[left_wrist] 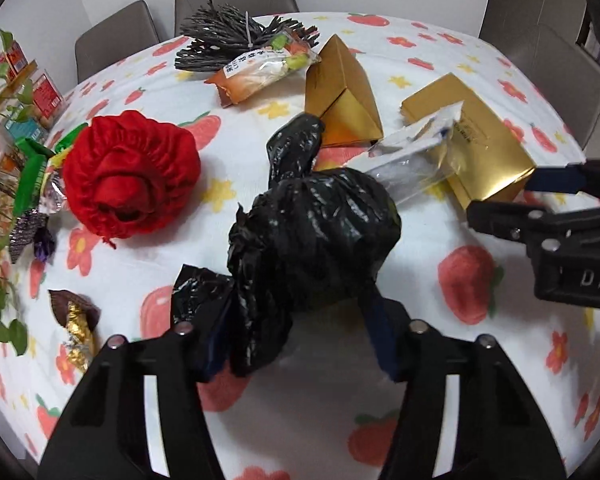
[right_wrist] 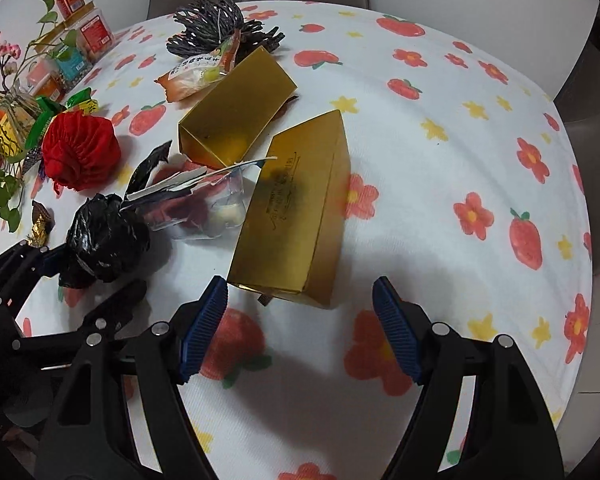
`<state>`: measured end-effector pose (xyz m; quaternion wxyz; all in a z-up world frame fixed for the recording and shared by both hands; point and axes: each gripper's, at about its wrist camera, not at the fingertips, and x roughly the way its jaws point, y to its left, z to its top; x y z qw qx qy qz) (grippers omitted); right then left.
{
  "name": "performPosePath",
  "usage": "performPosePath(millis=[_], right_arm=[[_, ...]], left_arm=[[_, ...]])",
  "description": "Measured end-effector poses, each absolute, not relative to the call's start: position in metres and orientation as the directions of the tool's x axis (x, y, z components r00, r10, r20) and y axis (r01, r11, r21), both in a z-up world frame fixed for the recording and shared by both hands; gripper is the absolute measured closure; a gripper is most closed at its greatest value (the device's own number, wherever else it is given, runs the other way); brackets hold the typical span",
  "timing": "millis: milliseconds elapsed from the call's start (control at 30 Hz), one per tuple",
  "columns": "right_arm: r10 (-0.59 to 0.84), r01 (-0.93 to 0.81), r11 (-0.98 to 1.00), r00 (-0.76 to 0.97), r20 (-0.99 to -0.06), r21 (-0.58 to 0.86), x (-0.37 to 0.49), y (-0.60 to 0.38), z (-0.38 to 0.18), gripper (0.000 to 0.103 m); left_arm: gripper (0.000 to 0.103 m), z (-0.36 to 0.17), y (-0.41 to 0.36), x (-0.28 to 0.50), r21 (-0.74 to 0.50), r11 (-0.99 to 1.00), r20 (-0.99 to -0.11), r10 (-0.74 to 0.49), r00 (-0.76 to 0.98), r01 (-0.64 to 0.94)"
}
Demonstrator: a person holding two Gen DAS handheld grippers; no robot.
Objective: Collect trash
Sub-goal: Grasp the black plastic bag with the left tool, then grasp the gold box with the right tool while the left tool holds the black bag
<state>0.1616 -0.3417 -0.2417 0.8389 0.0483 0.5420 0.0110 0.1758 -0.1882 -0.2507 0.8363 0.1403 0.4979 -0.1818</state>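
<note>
Round desk (right_wrist: pixel 440 184) under a fruit-and-flower cloth, litter scattered across the middle and left.

Step in hand: first pick-ups, both hands working at once.

Left hand-held gripper (left_wrist: pixel 296 336) is down over the knotted black trash bag (left_wrist: pixel 316 240), which lies near the middle of the desk, toward the near edge. Jaws about half open with the bag's near end between them. The left pad sits in the crumpled plastic; the right pad is close to the bag, contact there not clear. I would not call it a firm grip yet.

Right hand-held gripper (right_wrist: pixel 300 316) hangs just short of the near end of the closed gold box (right_wrist: pixel 296 208), jaws wide, nothing in them. The box lies to the right of the bag, its far end pointing away.

Between bag and box: a clear plastic tray (right_wrist: pixel 204 208) with torn film. Farther off: an open gold box (right_wrist: pixel 236 120), a snack packet (right_wrist: pixel 196 76), a red pleated ball (right_wrist: pixel 82 152) at left.

Next, in my judgement:
- left closes fully on the bag's gathered plastic, then lifts;
- right moves forward so the jaws straddle the box end before closing. The box looks nearly as wide as the opening, so alignment matters.
</note>
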Motion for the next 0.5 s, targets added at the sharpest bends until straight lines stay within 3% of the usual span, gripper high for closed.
performPosePath(millis=[33,100,267,300,333,500], right_arm=[[0.078,0.028,0.995,0.407,-0.91,0.098,0.163,-0.342,-0.242,0.052],[0.084,0.021,0.995,0.401,-0.912,0.101,0.163,-0.343,-0.242,0.052],[0.087,0.01,0.995,0.433,-0.897,0.101,0.156,-0.345,-0.231,0.054],[0.086,0.009,0.995,0.441,-0.894,0.1,0.155,-0.345,-0.229,0.062],[0.099,0.0,0.994,0.438,-0.893,0.11,0.154,-0.346,-0.227,0.103],[0.104,0.004,0.993,0.439,-0.892,0.118,0.147,-0.35,-0.222,0.103]], left_arm=[[0.058,-0.25,-0.188,0.178,0.045,0.896,-0.885,-0.169,0.434,0.441],[0.068,-0.248,-0.189,0.18,0.026,0.897,-0.886,-0.184,0.426,0.441],[0.076,-0.242,-0.187,0.178,-0.023,0.905,-0.882,-0.218,0.417,0.426],[0.076,-0.24,-0.187,0.176,-0.028,0.905,-0.882,-0.222,0.416,0.424],[0.076,-0.239,-0.187,0.175,-0.03,0.906,-0.881,-0.224,0.417,0.422],[0.077,-0.231,-0.181,0.166,-0.054,0.914,-0.874,-0.238,0.424,0.401]])
